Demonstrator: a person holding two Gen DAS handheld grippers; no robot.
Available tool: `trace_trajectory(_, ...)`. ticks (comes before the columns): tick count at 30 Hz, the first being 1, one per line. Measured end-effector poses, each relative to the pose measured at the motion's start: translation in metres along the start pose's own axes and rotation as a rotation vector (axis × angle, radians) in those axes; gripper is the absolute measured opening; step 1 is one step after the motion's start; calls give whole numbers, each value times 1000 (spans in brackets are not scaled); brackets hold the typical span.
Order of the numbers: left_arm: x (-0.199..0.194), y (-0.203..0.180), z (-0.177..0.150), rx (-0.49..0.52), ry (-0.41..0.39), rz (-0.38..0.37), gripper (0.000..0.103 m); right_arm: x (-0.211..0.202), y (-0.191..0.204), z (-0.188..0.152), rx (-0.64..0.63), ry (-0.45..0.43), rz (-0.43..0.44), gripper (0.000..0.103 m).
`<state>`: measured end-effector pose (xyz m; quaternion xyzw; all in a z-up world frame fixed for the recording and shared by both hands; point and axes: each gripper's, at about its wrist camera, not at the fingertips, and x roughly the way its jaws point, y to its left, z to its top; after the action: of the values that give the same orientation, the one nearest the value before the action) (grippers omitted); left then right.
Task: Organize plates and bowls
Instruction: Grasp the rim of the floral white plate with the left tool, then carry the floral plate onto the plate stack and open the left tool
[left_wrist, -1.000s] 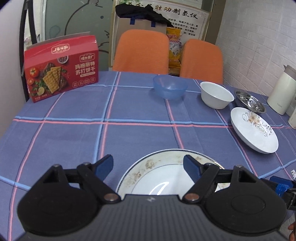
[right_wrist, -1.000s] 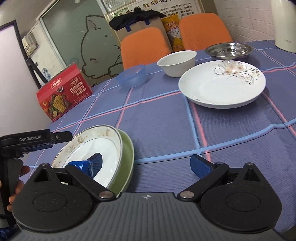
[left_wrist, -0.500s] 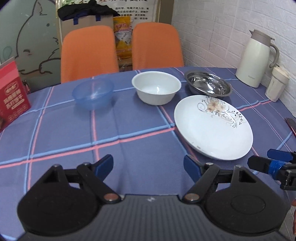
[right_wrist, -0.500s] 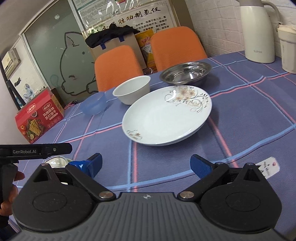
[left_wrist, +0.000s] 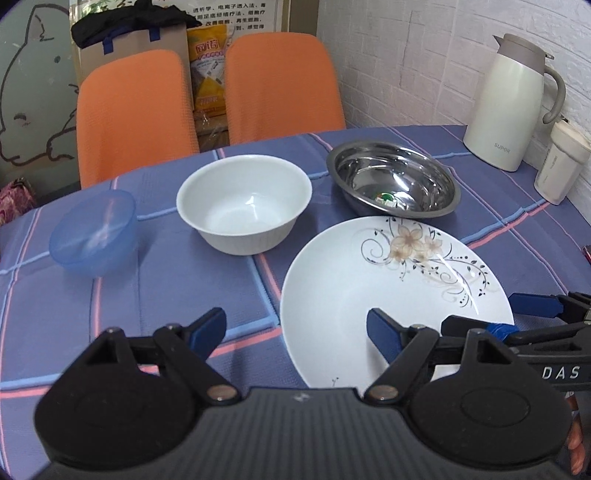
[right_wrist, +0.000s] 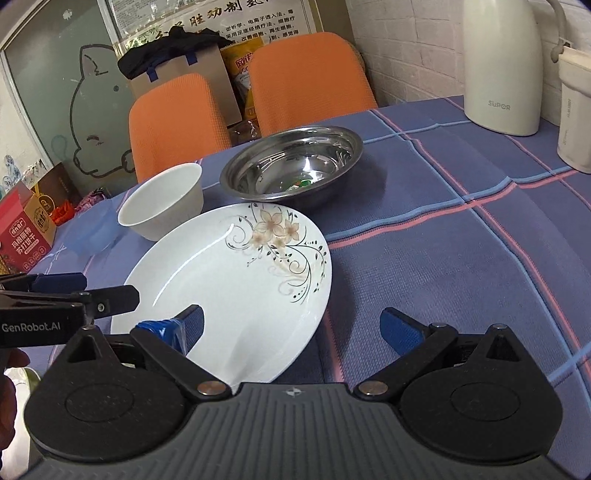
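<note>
**Lighting and image quality, both wrist views**

Even, fairly bright indoor light from overhead. Glare streaks on the flowered plate (left_wrist: 388, 291) (right_wrist: 236, 280); a small highlight inside the white bowl (left_wrist: 243, 206) behind it. The steel bowl (left_wrist: 395, 181) (right_wrist: 295, 166) beyond the plate mirrors the room. Shadows around the plate soft and short. Strong fisheye bending toward frame edges, dark vignetted corners. Plate sharp; background beyond it slightly soft.

Both wrist views look low and close across the worktop (left_wrist: 155, 266) toward the chairs (left_wrist: 133, 107), sharing the floral plate (left_wrist: 391, 291) and bowls.
</note>
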<state>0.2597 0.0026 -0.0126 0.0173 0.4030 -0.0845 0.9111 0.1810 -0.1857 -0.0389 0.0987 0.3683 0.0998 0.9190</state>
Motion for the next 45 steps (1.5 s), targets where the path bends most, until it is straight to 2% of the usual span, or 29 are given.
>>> trace_trajectory(5, 19, -1, 3, -15, 46, -16, 80, 13, 0, 3, -15, 21, 0, 90)
trace_trajectory(9, 30, 2, 2, -41, 77, -33, 80, 18, 5, 4, -60, 2, -22, 90)
trace_trajectory(14, 33, -1, 2, -43, 68, -45, 80, 19, 6, 0, -105, -27, -28, 90)
trace_trajectory(17, 31, -4, 2, -32, 71, -57, 79, 23, 15, -6, -187, -35, -71, 91)
trace_trajectory(22, 32, -9, 1, -36, 65, -62, 78, 24, 19, -4, -168, -35, -85, 91)
trace_trajectory(27, 31, -17, 2, -21, 68, -86, 71, 24, 32, -9, -205, -29, -28, 92)
trace_trajectory(28, 30, -15, 2, -26, 73, -97, 66, 24, 36, -11, -213, -28, -16, 91)
trace_trajectory(29, 28, -13, 2, -31, 79, -106, 63, 25, 41, -12, -216, -24, -29, 92)
trace_trajectory(31, 24, -10, 0, -39, 85, -115, 63, 25, 43, -10, -185, -25, -50, 91)
trace_trajectory(34, 12, -8, -2, -47, 70, -121, 63, 20, 41, -8, -138, -26, -33, 91)
trace_trajectory(39, -8, -2, -9, -41, 39, -103, 63, 3, 57, -16, -174, -79, -52, 91)
trace_trajectory(45, -44, 9, -24, -41, -27, -76, 62, -11, 68, -24, -163, -102, -20, 91)
